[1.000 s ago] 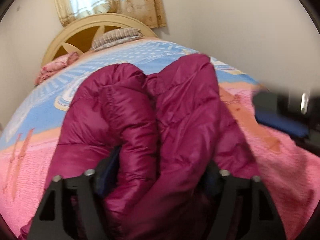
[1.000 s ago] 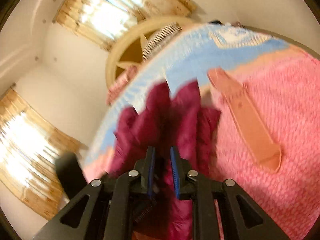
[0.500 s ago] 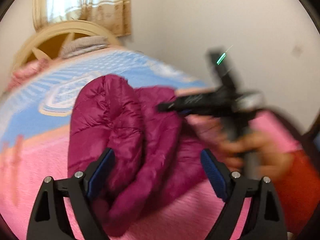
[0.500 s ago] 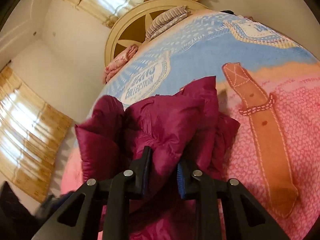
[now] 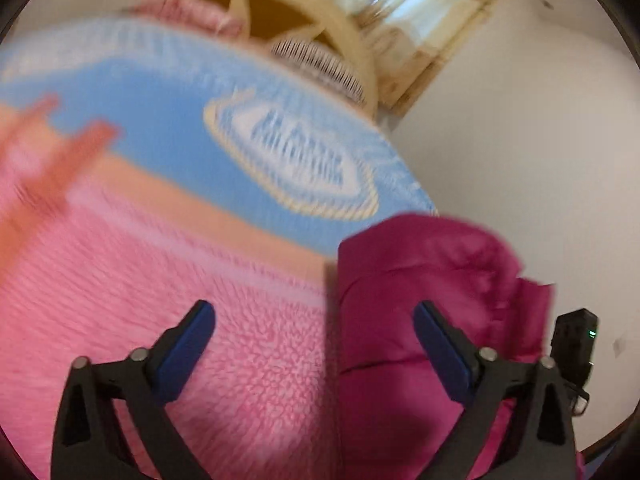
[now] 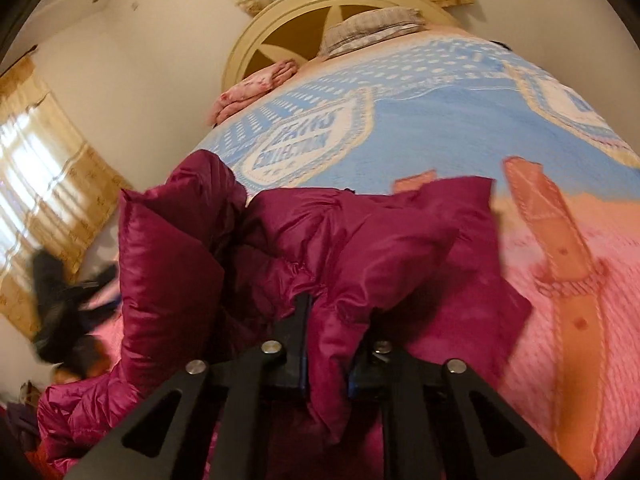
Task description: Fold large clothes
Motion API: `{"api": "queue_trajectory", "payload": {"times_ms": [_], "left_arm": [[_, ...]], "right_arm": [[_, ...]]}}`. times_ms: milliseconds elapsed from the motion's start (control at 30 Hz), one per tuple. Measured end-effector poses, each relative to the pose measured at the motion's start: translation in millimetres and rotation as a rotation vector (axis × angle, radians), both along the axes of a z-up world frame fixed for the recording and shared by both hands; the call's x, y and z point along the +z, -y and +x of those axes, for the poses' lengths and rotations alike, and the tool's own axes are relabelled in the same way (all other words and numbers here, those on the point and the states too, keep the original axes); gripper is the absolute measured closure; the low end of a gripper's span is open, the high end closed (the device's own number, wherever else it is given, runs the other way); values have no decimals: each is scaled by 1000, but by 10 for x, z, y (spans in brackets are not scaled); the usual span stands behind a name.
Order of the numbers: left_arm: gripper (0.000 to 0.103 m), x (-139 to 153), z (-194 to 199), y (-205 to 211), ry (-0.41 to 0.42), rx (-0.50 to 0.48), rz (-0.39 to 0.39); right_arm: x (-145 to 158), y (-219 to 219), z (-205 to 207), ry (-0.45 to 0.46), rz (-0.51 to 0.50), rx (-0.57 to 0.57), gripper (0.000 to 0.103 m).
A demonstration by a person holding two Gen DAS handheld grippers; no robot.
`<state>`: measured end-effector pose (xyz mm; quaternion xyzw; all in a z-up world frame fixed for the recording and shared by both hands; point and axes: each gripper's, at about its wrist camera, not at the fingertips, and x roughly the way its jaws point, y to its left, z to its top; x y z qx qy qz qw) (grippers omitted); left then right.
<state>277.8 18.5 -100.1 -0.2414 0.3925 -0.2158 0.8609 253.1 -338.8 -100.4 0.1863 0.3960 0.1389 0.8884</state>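
Two grippers work on a magenta puffer jacket [image 6: 352, 248] that lies bunched on the pink and blue blanket [image 6: 460, 128] of a bed, filling the centre and lower left of the right wrist view and the lower right of the left wrist view. The right gripper [image 6: 328, 344] has its jaws pinched on a thick fold of the jacket, fabric bulging out between them. The left gripper [image 5: 316, 340] hangs with its jaws spread wide and empty above the fleecy blanket, the jacket's edge just beside its right-hand finger. To do this step well, I would keep the right grip firm on the padded layers, since the shiny shell looks slippery, and bring the left gripper in to catch the opposite edge so the fold travels evenly rather than twisting. The jacket's long axis seems to run across the right wrist frame from lower left to right, though the bundle is too crumpled to tell collar from hem.
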Motion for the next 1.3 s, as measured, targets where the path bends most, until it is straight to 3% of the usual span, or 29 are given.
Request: {"api": "queue_trajectory", "payload": {"times_ms": [100, 167, 233, 400, 467, 567, 600, 667, 700, 733, 867, 933, 1067, 1100, 1167, 1200, 1300], "left_arm": [[9, -126, 46, 180, -29, -51, -109], [15, -25, 9, 368, 14, -126, -138], [15, 164, -66, 600, 84, -187, -112], [15, 414, -205, 1114, 168, -312, 0], [15, 451, -223, 1250, 180, -329, 70], [15, 471, -288, 1230, 193, -331, 89], [15, 472, -282, 1222, 189, -326, 91], [15, 457, -283, 1213, 175, -313, 82], [15, 446, -320, 1170, 172, -309, 76], [15, 413, -294, 1136, 172, -305, 76], [15, 382, -340, 1176, 196, -286, 106], [15, 380, -364, 1171, 198, -276, 103], [15, 347, -332, 1136, 191, -251, 93], [15, 348, -336, 1117, 186, -245, 90], [15, 358, -348, 1082, 181, -239, 87], [15, 368, -348, 1057, 177, -235, 95], [15, 417, -326, 951, 177, -224, 68]], "right_arm": [[68, -123, 126, 21, -3, 64, 94], [3, -218, 296, -3, -67, 87, 94], [-216, -173, 458, -73, -29, 103, 94], [-523, 206, 526, -123, 241, 86, 96], [-501, 251, 485, -131, 244, 71, 94], [-329, 290, 371, -143, 160, 27, 93], [-248, 335, 300, -126, 135, 16, 90], [-70, 508, 97, -75, 111, -19, 70], [12, 594, -3, -51, 110, -50, 44], [79, 660, -86, -25, 114, -77, 27], [326, 835, -401, 62, 179, -123, 25], [449, 782, -502, 126, 215, -94, 25], [429, 415, -277, 105, 208, -6, 25], [354, 303, -169, 73, 176, 10, 26], [215, 100, -23, 11, 140, 80, 71], [190, 57, 3, 1, 128, 87, 87], [314, 106, -141, 98, 178, 86, 94]]}}
